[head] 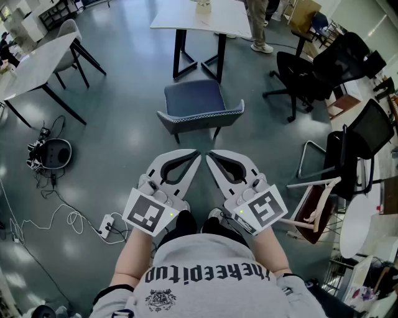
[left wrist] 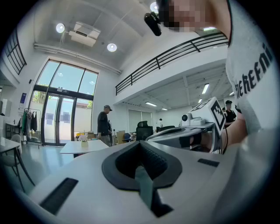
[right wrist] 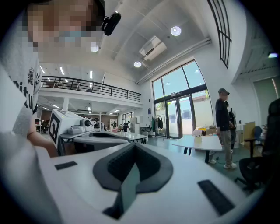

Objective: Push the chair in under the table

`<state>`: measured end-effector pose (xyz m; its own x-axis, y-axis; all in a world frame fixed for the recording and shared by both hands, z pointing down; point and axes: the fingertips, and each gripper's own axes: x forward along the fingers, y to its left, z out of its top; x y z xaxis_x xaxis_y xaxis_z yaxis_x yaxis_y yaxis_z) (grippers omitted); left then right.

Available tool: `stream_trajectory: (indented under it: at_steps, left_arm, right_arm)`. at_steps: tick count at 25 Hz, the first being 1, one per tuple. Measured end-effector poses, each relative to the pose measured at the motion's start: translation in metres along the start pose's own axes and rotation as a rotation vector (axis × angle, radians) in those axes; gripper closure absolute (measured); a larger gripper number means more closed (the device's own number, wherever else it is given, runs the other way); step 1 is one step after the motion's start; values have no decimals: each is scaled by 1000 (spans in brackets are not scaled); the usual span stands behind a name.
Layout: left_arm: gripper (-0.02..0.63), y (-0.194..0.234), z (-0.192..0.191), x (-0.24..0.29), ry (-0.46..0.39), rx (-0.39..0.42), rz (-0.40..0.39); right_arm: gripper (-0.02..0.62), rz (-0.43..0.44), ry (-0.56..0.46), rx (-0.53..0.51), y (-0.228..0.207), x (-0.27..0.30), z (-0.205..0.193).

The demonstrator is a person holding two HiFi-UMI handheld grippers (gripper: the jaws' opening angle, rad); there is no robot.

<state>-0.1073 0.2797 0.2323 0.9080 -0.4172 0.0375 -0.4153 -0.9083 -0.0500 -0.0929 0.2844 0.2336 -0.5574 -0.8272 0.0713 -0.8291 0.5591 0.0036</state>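
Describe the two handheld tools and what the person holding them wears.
The left tool and right tool match: white, tapering shells, each with a teardrop cut-out lined with dark ribbed padding. Each carries a white cube printed with black square markers, with a small green light beside it. The person wears a grey short-sleeved shirt with dark lettering.

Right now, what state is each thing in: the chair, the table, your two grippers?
Blue-grey padded chair: upright, pulled out, not tucked in.
White table with black legs: standing, beyond the chair.
Left gripper: shut, empty, short of the chair.
Right gripper: shut, empty, beside the left.
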Motion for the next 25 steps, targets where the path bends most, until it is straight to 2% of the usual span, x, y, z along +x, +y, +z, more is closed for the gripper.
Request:
stream_trajectory:
  at_steps: [15, 19, 25]
  left_arm:
    - [591, 28, -6, -14, -11, 18, -48]
    - [591, 39, -11, -17, -21, 8, -61]
    - [591, 40, -17, -9, -23, 29, -106]
  right_arm:
    - [586, -35, -9, -1, 12, 33, -2]
    - [584, -67, -41, 28, 13, 39, -2]
    - [584, -119, -64, -3, 4, 38, -5]
